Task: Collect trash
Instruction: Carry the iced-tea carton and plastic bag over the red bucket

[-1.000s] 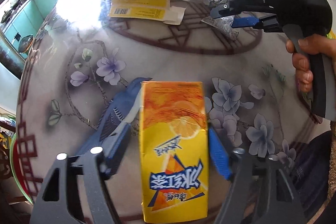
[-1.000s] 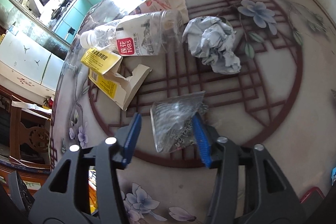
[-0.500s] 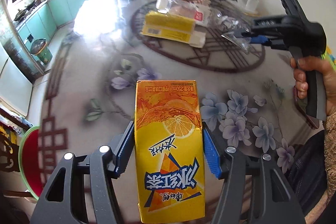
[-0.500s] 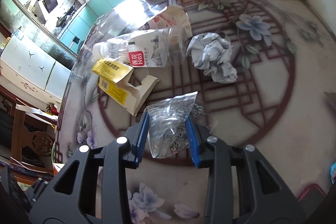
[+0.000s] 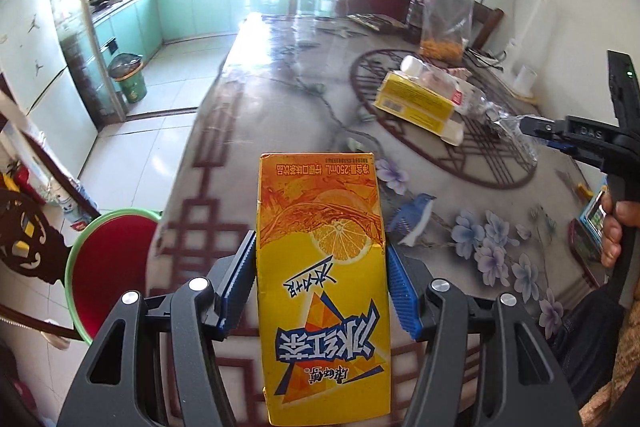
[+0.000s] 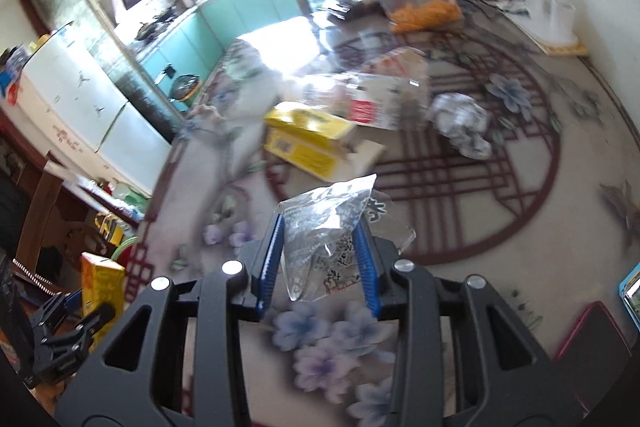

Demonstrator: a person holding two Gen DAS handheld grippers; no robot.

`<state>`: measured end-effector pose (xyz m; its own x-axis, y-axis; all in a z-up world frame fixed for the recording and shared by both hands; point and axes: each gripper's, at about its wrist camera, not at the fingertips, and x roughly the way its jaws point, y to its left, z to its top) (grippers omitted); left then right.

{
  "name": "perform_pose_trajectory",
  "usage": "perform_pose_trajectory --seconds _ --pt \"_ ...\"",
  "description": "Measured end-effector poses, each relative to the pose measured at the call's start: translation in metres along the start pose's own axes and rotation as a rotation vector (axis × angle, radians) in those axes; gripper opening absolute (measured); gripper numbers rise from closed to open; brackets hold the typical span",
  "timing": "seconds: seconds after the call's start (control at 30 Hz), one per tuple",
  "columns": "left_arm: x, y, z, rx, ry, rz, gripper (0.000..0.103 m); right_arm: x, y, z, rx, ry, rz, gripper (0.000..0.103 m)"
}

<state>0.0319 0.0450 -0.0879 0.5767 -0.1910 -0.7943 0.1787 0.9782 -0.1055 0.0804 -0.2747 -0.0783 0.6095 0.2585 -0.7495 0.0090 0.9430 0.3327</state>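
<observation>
Left gripper clamps orange-yellow carton, blue pads tight on both sides, carton clear of table. Red basin with green rim near left, below table edge. Yellow box and clear bottle far right on table. Right gripper at right edge, pinching clear wrapper. Green bin far left on floor.

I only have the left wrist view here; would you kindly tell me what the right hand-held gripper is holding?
Observer: The right hand-held gripper has both pads pressed on a clear printed plastic wrapper.
Operator: Thank you. Is there any trash on the table beyond the yellow box?
Observer: Yes, a crumpled paper ball lies on the table just right of the plastic bottle.
</observation>
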Motion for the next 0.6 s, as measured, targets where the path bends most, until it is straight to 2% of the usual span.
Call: perform_pose_trajectory --seconds 0.2,0.6 --pt "-0.011 0.024 -0.005 -0.025 -0.022 0.042 0.057 0.001 0.056 -0.004 -0.072 0.009 0.079 0.035" --pt "-0.024 0.079 -0.022 -0.139 -0.032 0.123 0.057 0.015 0.143 -0.022 -0.237 0.064 0.158 0.035"
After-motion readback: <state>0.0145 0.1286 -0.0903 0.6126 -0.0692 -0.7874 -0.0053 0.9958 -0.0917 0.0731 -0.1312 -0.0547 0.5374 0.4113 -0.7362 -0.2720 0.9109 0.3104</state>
